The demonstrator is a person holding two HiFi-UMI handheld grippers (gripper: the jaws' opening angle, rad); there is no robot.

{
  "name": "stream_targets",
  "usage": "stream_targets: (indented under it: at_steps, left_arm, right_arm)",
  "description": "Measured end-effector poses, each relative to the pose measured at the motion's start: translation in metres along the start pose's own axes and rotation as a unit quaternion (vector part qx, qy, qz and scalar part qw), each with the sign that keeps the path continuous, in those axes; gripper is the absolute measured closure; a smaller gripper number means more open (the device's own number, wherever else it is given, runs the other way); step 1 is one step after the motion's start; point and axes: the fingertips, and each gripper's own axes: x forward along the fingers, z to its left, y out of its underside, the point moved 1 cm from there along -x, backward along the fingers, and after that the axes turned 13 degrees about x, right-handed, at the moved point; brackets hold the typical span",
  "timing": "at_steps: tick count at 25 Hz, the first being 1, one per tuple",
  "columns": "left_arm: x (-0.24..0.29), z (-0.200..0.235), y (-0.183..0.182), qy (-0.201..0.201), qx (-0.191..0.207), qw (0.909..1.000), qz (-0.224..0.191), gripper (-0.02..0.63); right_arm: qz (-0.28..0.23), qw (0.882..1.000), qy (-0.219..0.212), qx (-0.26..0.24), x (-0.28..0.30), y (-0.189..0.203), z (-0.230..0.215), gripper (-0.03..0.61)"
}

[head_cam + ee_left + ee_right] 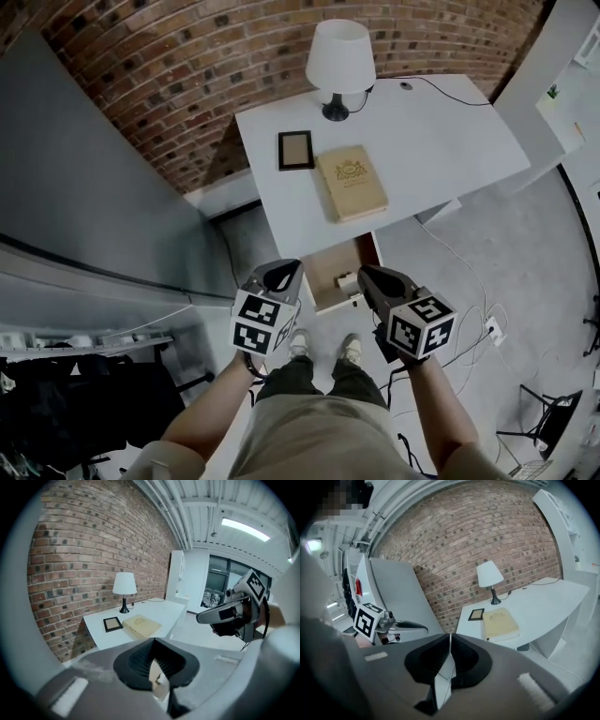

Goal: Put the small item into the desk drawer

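Note:
The white desk has its wooden drawer pulled open under the near edge. A small pale item lies inside the drawer towards its right. My left gripper hovers just left of the drawer with its jaws together and nothing between them. My right gripper hovers just right of the drawer, above the item's side, and is also shut and empty. In the left gripper view, its pads meet and the right gripper shows at the right. In the right gripper view, its pads meet too.
A white lamp, a dark picture frame and a tan book sit on the desk. A brick wall is behind it and a grey partition to the left. Cables and a power strip lie on the floor to the right.

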Motion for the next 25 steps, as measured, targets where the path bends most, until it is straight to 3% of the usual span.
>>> stream_targets:
  at_steps: [6,13,18,25]
  left_arm:
    - [-0.052,-0.004,-0.066,0.0,0.007,0.9978,-0.065,0.612]
    - [-0.108,-0.005,-0.133,-0.022,0.055,0.9884,-0.14,0.611]
    - [-0.137,-0.004,-0.169,-0.05,0.083,0.9789,-0.18,0.611]
    - [-0.164,-0.01,-0.203,-0.064,0.076,0.9684,-0.229,0.612]
  right_arm:
    - [-0.058,0.997,-0.025,-0.042,-0.046,-0.046,0.055,0.574]
    - [-0.121,0.988,-0.05,-0.081,-0.096,-0.085,0.111,0.575]
    - [-0.173,0.978,-0.055,-0.107,-0.127,-0.117,0.145,0.575]
    - [-0.221,0.957,-0.074,-0.172,-0.159,-0.153,0.183,0.575]
